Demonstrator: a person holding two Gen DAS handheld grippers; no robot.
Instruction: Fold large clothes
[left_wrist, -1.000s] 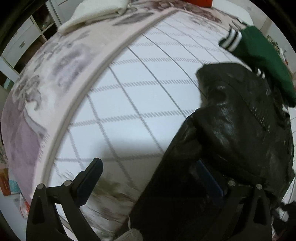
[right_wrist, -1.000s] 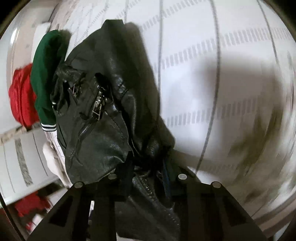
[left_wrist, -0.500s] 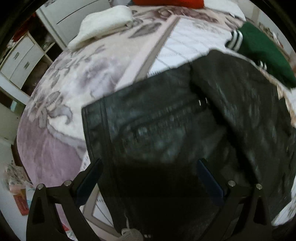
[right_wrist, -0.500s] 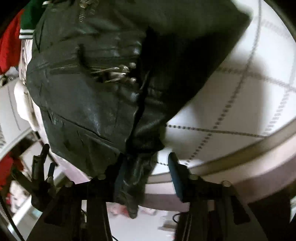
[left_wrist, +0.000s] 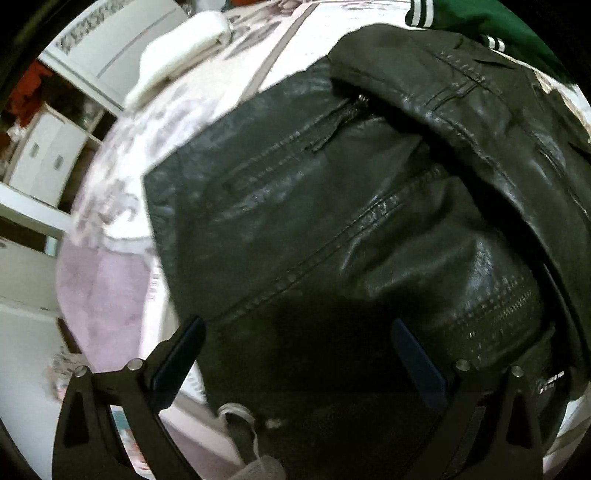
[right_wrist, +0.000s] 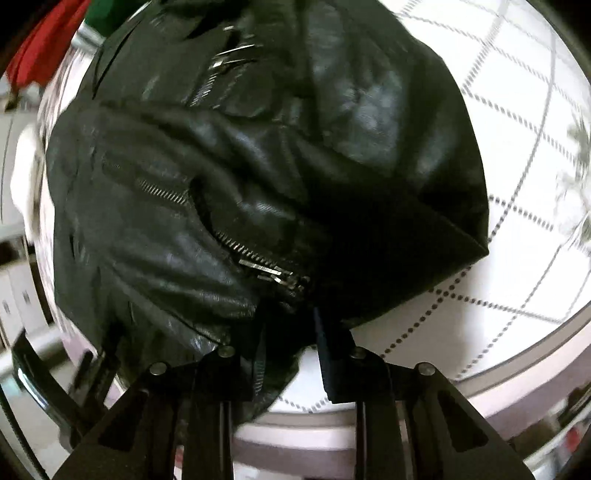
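A black leather jacket (left_wrist: 332, 221) with silver zips lies bunched on the bed and fills both views. My left gripper (left_wrist: 295, 343) is open, its fingers wide apart just above the jacket's near hem, holding nothing. My right gripper (right_wrist: 288, 332) has its fingers fairly close together, with a fold of the jacket (right_wrist: 258, 184) near the zip end (right_wrist: 273, 275) lying between them; I cannot see whether the pads press on it.
The bed has a white grid-patterned cover (right_wrist: 517, 147) and a floral blanket (left_wrist: 122, 192). A green garment with white stripes (left_wrist: 480, 18) lies beyond the jacket, a red one (right_wrist: 40, 48) further off. A white folded cloth (left_wrist: 177, 48) and drawers (left_wrist: 44, 158) are at left.
The jacket has been pulled across the bed toward the near edge and now fills both views. The right fingers stand further apart than a second ago. The left gripper stayed open.
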